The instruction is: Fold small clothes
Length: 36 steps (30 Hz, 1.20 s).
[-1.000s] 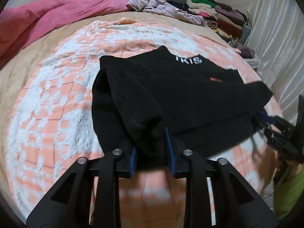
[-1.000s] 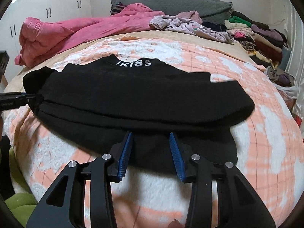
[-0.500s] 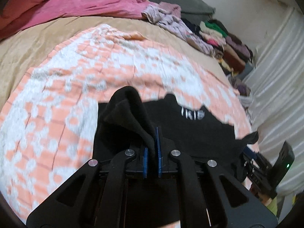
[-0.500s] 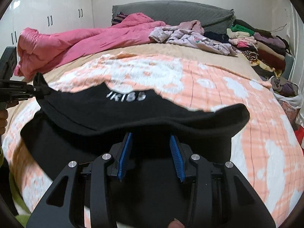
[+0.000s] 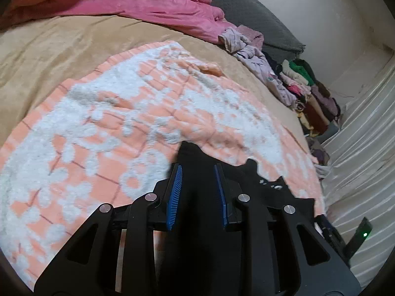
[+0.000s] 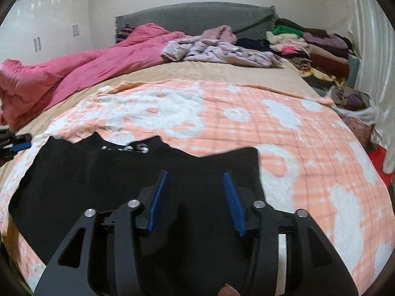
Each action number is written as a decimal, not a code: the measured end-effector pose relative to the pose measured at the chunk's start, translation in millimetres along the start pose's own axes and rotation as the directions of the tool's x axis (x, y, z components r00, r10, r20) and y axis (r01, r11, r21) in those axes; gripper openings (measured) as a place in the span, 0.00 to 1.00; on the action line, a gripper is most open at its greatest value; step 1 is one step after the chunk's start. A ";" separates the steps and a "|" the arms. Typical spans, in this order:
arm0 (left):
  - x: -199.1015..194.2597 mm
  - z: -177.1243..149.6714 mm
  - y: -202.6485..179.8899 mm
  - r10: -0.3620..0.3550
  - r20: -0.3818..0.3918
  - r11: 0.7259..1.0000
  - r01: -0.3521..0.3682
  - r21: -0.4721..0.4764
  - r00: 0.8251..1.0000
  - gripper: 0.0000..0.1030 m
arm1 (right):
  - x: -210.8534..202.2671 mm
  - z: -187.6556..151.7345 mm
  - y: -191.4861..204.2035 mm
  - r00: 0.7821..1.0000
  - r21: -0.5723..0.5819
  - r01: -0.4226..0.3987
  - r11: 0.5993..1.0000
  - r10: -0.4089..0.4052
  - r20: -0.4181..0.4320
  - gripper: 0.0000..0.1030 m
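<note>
A small black garment with white lettering at the collar (image 6: 98, 177) lies folded on the orange-and-white blanket (image 6: 271, 135) at the near edge of the bed. It also shows in the left wrist view (image 5: 246, 180). My right gripper (image 6: 195, 197) is open over the garment's right part, nothing between its blue pads. My left gripper (image 5: 196, 192) is open over the garment's left edge, with black cloth below the gap. The left gripper's tip shows at the left edge of the right wrist view (image 6: 17, 145).
A pink duvet (image 6: 86, 69) lies at the back left. Loose lilac clothes (image 6: 217, 49) and a stack of folded clothes (image 6: 316, 49) sit at the back right by the grey headboard (image 6: 192, 17). A white curtain (image 5: 365, 148) hangs along the right side.
My left gripper was shut on the lifted black cloth; it has opened and let go. The garment has dropped flat, folded over. The right gripper stays open.
</note>
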State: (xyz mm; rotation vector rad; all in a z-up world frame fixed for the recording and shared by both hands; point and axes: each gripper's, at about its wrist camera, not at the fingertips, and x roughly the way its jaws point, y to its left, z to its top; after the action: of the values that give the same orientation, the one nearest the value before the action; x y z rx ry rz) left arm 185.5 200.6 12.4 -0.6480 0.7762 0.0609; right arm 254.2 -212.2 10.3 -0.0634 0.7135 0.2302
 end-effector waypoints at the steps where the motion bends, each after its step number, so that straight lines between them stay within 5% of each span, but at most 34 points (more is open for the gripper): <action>1: 0.6 -2.7 0.9 0.020 0.002 1.000 -0.020 0.017 1.000 0.17 | 0.5 -2.3 -5.9 1.000 0.020 0.012 1.000 -0.011 -0.007 0.49; 17: 28.3 -45.9 -20.1 0.171 0.052 0.936 -0.178 0.302 0.984 0.17 | 45.0 -2.2 -54.7 0.993 0.181 0.026 0.983 -0.005 -0.116 0.54; 19: 27.9 -47.2 -23.0 0.172 0.064 0.928 -0.183 0.325 0.983 0.07 | 50.1 -4.3 -58.1 0.992 0.205 0.009 0.979 0.017 -0.126 0.43; 21: 26.5 -49.2 -26.3 0.177 0.086 0.916 -0.196 0.349 0.980 0.04 | 47.8 -4.8 -56.0 0.993 0.195 -0.016 0.981 0.038 -0.112 0.18; 23: 20.9 -50.7 -29.2 0.172 0.121 0.908 -0.205 0.367 0.978 0.03 | 41.1 -2.8 -51.8 0.996 0.169 -0.001 0.986 0.016 -0.086 0.09; 29: -10.1 -42.1 -38.1 0.122 0.241 0.899 -0.210 0.384 0.963 0.02 | 5.3 15.6 -53.6 0.998 0.164 -0.023 0.986 0.013 0.060 0.08; 36: 13.8 -34.9 -19.3 0.184 0.167 0.917 -0.230 0.326 0.969 0.02 | 41.6 10.1 -60.0 0.999 0.176 0.044 0.983 -0.039 -0.035 0.08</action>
State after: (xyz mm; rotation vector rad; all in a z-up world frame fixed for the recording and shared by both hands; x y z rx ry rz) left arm 178.8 162.8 -5.3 -0.2242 0.7017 0.1577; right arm 305.0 -261.4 -10.5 0.0879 0.7602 0.1252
